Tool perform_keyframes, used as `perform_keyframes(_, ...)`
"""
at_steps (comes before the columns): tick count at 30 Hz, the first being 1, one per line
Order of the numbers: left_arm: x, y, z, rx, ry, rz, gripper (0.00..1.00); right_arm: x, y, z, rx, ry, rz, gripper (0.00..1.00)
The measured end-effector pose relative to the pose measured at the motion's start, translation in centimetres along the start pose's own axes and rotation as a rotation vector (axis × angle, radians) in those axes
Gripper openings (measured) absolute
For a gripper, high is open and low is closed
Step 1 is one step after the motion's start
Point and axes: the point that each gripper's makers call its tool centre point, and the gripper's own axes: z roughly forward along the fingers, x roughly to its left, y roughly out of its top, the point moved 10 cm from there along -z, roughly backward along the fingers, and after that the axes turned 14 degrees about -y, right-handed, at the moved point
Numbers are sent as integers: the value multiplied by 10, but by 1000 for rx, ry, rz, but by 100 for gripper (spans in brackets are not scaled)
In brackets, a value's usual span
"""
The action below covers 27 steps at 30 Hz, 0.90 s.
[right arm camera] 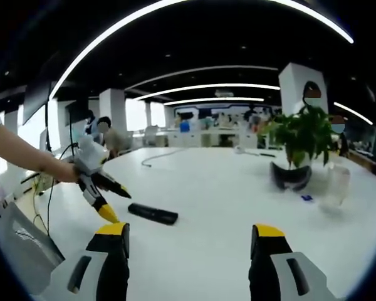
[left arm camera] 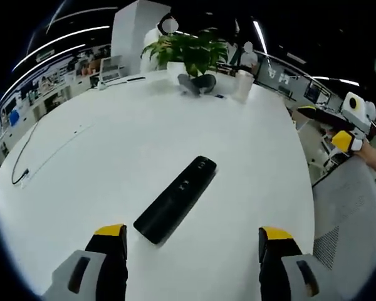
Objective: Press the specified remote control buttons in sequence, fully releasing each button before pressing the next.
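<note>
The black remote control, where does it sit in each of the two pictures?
Left gripper view: the remote control lies slantwise on the white table, just beyond the open jaws, low in the middle.
Right gripper view: the remote control lies left of centre, beside the left gripper.
Shared landmark: the potted plant at the table's far side.

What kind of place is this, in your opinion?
Probably an open-plan office or lab. A large white table holds a remote and a potted plant, long strip lights run across a dark ceiling, and other desks stand behind.
</note>
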Motion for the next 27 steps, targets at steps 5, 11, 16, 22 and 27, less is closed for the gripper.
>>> perform_keyframes(5,5,4,4,30,-2,18,87,1,0,0,3,2,-9,78)
perform_keyframes(11,8,8,7,79,-1,67,86,1,0,0,4,2,-6,77)
perform_keyframes(16,13,10,13,120,-4,94,84,1,-1,-1,6,2,-7,76)
perform_keyframes(22,21,12,20,170,-39,91,79,1,-2,0,18,6,-6,75)
perform_keyframes(27,28,19,22,193,-29,118,78,1,-2,0,24,10,-6,74)
